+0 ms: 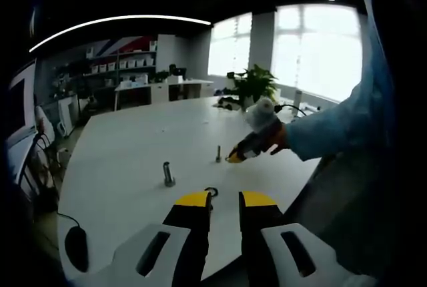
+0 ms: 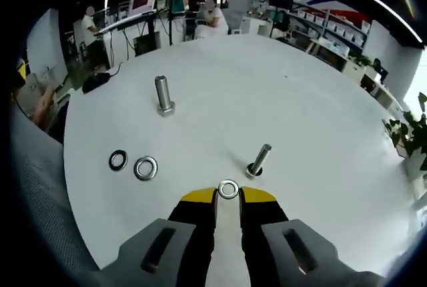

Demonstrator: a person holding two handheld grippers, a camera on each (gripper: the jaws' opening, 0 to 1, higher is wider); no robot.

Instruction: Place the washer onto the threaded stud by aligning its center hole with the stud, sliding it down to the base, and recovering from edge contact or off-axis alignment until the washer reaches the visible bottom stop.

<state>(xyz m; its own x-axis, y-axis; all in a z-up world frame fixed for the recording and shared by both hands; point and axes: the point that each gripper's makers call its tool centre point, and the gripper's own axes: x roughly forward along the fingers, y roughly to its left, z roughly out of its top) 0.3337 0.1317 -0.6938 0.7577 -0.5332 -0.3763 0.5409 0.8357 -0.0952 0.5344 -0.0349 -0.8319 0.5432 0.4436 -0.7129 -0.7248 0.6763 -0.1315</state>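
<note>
Silver and flat-on to the camera, the washer (image 2: 228,189) sits pinched between the yellow tips of the right claw (image 2: 228,195) at lower centre of the right gripper view, its hole open and facing up the frame. The small stud (image 2: 259,160) stands just up and to the right of it, near but apart, its shaft leaning toward the upper right of the frame; that lean may be partly the fisheye. So the washer's hole lies off the stud's axis, low and left of its top, and I judge the coming move to be a lift, a shift up-right, and a tilt to match the shaft.

A bigger bolt (image 2: 163,95) stands at upper left, and two spare rings (image 2: 133,165) lie at left.

In the left gripper view the left claw (image 1: 225,198) is parted and holds nothing, near a dark ring (image 1: 211,191) on the table (image 1: 133,147), farther from the stud (image 1: 218,154) than the right claw (image 1: 235,158).
</note>
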